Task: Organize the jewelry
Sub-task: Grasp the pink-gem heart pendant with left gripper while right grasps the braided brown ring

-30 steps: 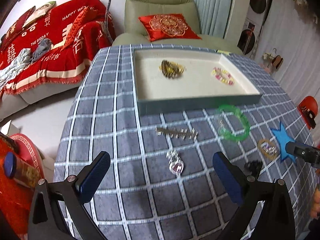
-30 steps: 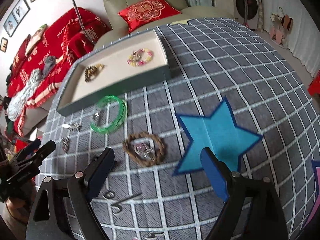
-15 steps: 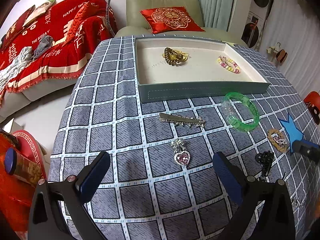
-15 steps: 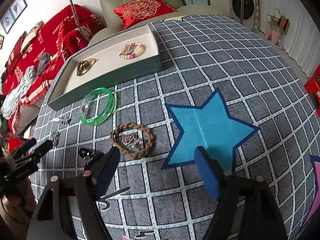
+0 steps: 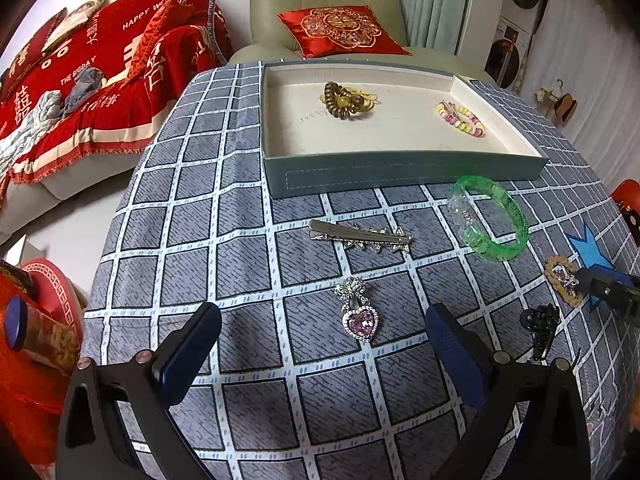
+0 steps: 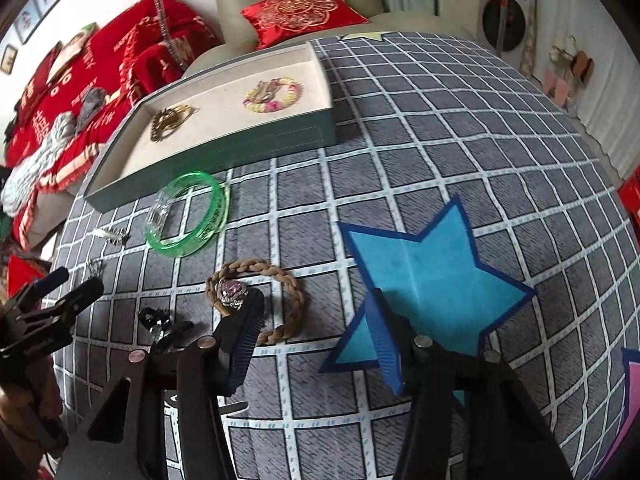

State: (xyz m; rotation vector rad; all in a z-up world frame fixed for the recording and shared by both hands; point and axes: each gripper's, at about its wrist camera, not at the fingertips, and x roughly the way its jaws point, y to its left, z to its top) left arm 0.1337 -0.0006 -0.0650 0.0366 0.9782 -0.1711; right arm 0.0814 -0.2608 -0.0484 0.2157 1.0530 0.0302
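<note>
Braided bracelet (image 6: 256, 300) on table (image 6: 420, 152), near tray (image 6: 224, 148): your right gripper (image 6: 316, 332) is closing around its near arc, pads not yet pressing. Centre the braid before clamping. Left gripper (image 5: 320, 344) hangs apart, empty.

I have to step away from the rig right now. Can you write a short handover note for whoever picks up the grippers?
Right gripper: jaws closing around the braided bracelet, pads not yet pressing on it.
Left gripper: open, empty, above the heart pendant.
Done: coil hair tie and beaded bracelet lie in the tray.
Left on the cloth: braided bracelet, green bangle, hair clip, heart pendant, black piece.
</note>
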